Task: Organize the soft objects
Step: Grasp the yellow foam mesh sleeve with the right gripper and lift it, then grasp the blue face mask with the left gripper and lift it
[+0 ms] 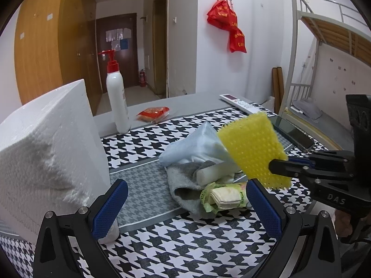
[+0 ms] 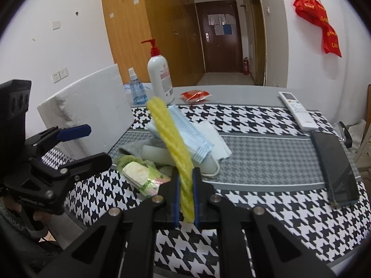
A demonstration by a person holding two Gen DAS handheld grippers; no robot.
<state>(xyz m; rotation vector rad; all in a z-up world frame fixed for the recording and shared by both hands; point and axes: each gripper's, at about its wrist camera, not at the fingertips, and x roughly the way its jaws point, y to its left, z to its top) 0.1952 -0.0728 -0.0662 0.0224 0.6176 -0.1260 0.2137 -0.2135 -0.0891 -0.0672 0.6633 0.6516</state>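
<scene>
A yellow nubbed sponge (image 1: 250, 146) (image 2: 171, 134) is pinched edge-on in my right gripper (image 2: 185, 173) (image 1: 278, 165), which is shut on its lower end and holds it tilted above the pile. Beneath it lie a light blue cloth (image 1: 194, 143) (image 2: 192, 136), a grey sock (image 1: 183, 185), a white roll (image 1: 213, 171) and a green tissue pack (image 1: 225, 197) (image 2: 141, 173). My left gripper (image 1: 186, 185) (image 2: 96, 143) is open, with its blue pads either side of the sock and tissue pack and nothing gripped.
A white foam block (image 1: 46, 150) (image 2: 92, 115) stands left of the pile. A pump bottle (image 1: 117, 97), spray bottle (image 2: 136, 88) and red packet (image 1: 154, 113) sit at the back. A remote (image 2: 296, 110) and phone (image 2: 334, 166) lie right on the houndstooth cloth (image 1: 185, 243).
</scene>
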